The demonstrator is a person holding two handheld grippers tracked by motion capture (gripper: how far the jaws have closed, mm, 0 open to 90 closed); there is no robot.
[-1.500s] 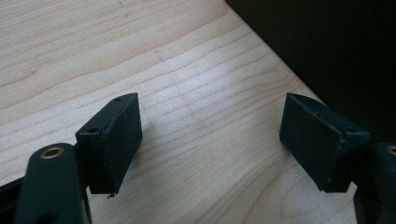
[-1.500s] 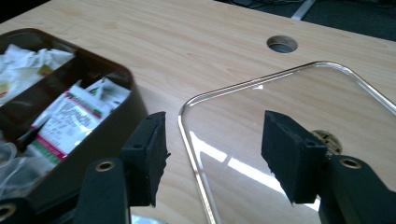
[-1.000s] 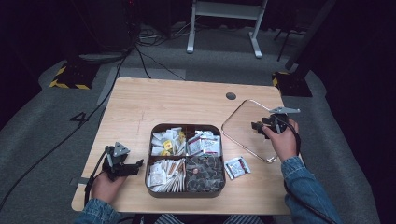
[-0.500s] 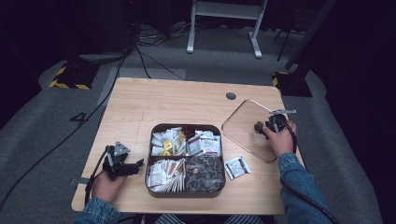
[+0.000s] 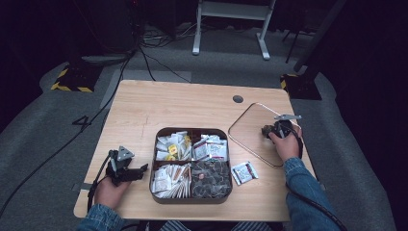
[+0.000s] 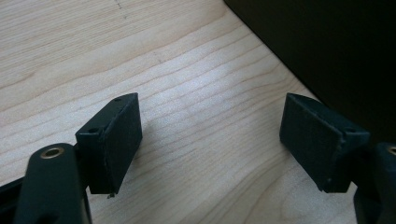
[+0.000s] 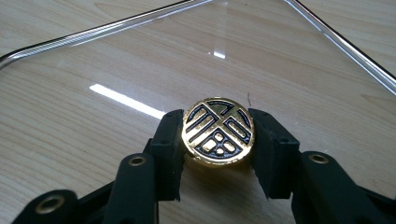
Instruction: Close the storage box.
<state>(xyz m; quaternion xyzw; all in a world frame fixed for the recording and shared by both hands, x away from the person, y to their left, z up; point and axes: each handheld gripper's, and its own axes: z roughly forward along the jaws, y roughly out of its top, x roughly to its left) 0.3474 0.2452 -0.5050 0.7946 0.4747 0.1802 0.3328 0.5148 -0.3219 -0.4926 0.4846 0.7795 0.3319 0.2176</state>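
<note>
Right gripper [image 7: 218, 154] clenched on gold knob [image 7: 218, 131], one pad each side of rim; knob is handle of glass lid [image 7: 140, 60], lid flat on table under jaws, likely gripped for lifting; tray [image 5: 192, 132] left of it, uncovered; loose packet [image 5: 244, 172] between tray and lid; left gripper [image 6: 210, 140] released, nothing between pads, parked on bare table [image 6: 196, 93], tray wall just beside.

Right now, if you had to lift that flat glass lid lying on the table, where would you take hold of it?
By the round gold knob at the centre of the glass lid, coming from above. The lid lies flat, so its rim offers little purchase, while the knob stands up from it. The right gripper grips it so, a jaw on each side.
</note>
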